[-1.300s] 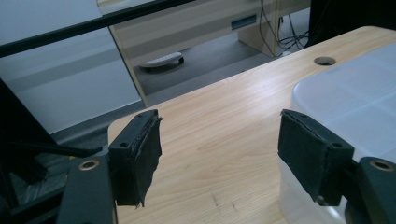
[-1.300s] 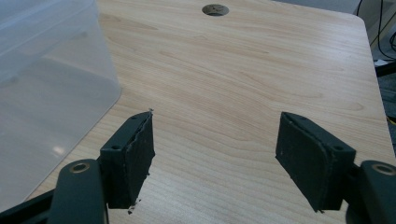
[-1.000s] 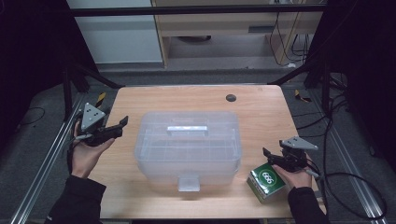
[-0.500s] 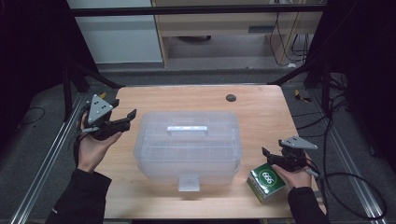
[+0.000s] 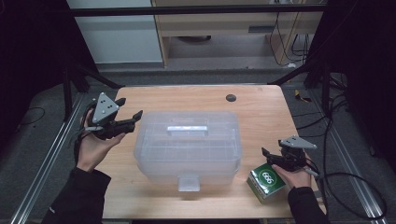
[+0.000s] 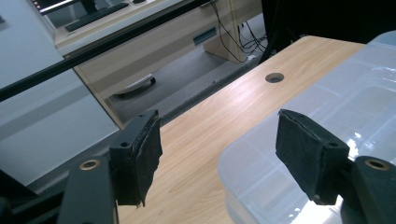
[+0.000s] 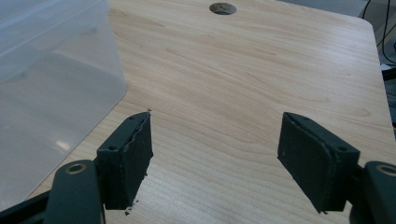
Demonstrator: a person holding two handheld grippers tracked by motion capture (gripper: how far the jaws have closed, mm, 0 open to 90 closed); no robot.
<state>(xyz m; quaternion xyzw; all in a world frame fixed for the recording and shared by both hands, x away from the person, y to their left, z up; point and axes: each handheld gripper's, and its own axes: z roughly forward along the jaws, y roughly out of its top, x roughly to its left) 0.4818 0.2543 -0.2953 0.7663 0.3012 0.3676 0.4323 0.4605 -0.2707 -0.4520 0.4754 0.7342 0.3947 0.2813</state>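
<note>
While my right gripper [image 5: 270,157] rested where it had been a second earlier, near the front right corner of the table [image 5: 261,100], its jaws stood released with only bare wood between them, just behind the green box [image 5: 266,181] and beside the right wall of the clear lidded bin [image 5: 187,144]. I had lifted my left gripper [image 5: 132,119] up and away from me along the bin's left side; it now hovered off the table at the bin's far left corner, jaws spread and gripping nothing, one pad [image 6: 310,156] over the lid's edge. Lid was still on, handle [image 5: 187,128] untouched. I judged the left was lining up on the lid; the green box awaited stowing.
</note>
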